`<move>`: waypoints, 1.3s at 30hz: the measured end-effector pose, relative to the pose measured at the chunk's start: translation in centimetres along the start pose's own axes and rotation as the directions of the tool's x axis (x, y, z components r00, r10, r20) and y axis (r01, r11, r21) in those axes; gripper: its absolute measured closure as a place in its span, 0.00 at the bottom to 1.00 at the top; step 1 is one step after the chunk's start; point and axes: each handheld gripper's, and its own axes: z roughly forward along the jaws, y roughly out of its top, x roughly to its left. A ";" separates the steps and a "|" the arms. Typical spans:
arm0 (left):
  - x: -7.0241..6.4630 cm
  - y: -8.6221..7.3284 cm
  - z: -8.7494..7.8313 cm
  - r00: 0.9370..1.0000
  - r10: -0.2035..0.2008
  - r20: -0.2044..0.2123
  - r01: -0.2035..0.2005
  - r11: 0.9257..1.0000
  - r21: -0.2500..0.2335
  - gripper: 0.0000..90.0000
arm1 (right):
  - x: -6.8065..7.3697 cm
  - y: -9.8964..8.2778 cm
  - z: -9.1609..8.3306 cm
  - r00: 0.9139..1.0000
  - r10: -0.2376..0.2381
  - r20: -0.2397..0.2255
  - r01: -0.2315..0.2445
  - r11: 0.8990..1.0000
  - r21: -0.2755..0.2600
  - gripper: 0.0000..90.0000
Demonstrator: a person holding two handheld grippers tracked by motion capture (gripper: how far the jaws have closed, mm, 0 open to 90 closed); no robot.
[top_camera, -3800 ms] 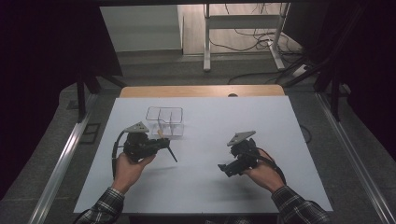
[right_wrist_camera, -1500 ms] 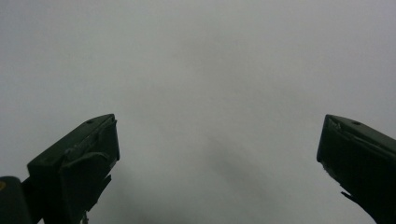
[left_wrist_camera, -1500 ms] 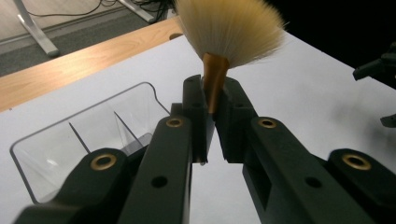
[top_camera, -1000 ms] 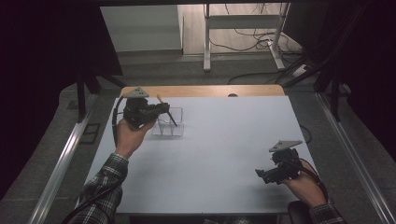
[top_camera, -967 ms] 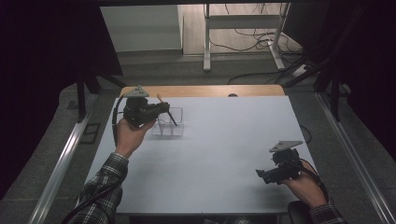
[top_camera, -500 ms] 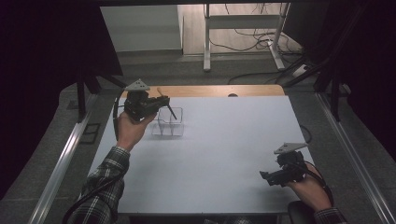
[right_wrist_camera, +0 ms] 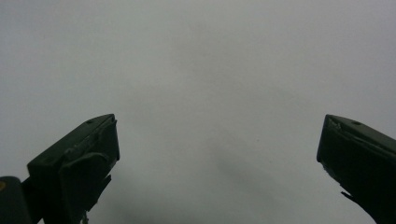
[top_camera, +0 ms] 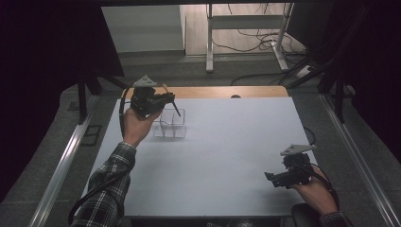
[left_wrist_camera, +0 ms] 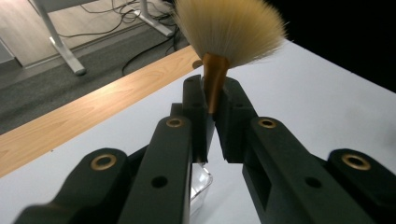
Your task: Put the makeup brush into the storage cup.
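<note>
No legible txt, no labels, no brands, no nos. or signs anywhere

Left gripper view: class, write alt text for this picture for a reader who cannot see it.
The left gripper is shut on the copper-coloured neck of a makeup brush, whose pale fan of bristles spreads above the black jaws. Behind lie the white table, its wooden edge strip and a grey floor with cables.

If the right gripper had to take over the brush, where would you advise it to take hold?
Probably the black handle end slanting down over the clear organizer, approached from the open table side. The left gripper is already clamped on the gold ferrule, and the bristles are too soft.
</note>
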 end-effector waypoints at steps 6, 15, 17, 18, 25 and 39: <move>0.4 0.2 0.4 1.000 0.000 -0.014 -0.001 1.000 -0.008 0.92 | -0.2 -0.1 -0.1 1.000 0.009 0.000 -0.009 1.000 -0.008 0.00; 0.6 0.3 1.5 0.999 0.018 -0.034 -0.018 1.000 0.023 0.92 | -0.2 -0.1 -0.2 1.000 0.013 0.002 -0.013 1.000 -0.007 0.00; 0.7 0.2 1.7 0.999 0.017 -0.037 -0.016 0.999 0.029 0.92 | -0.2 -0.1 -0.2 1.000 0.013 0.002 -0.013 1.000 -0.007 0.00; 0.7 0.1 1.8 0.999 0.016 -0.037 -0.015 0.999 0.030 0.92 | -0.2 -0.1 -0.2 1.000 0.014 0.001 -0.014 1.000 -0.006 0.00; 1.0 -0.5 2.7 0.999 0.005 -0.038 -0.003 0.999 0.049 0.92 | -0.2 -0.1 -0.1 1.000 0.008 0.000 -0.008 1.000 -0.001 0.00; 1.0 -2.1 4.3 0.999 0.001 -0.035 0.001 0.996 0.085 0.92 | -0.1 -0.1 0.0 1.000 -0.006 -0.004 0.006 1.000 0.011 0.00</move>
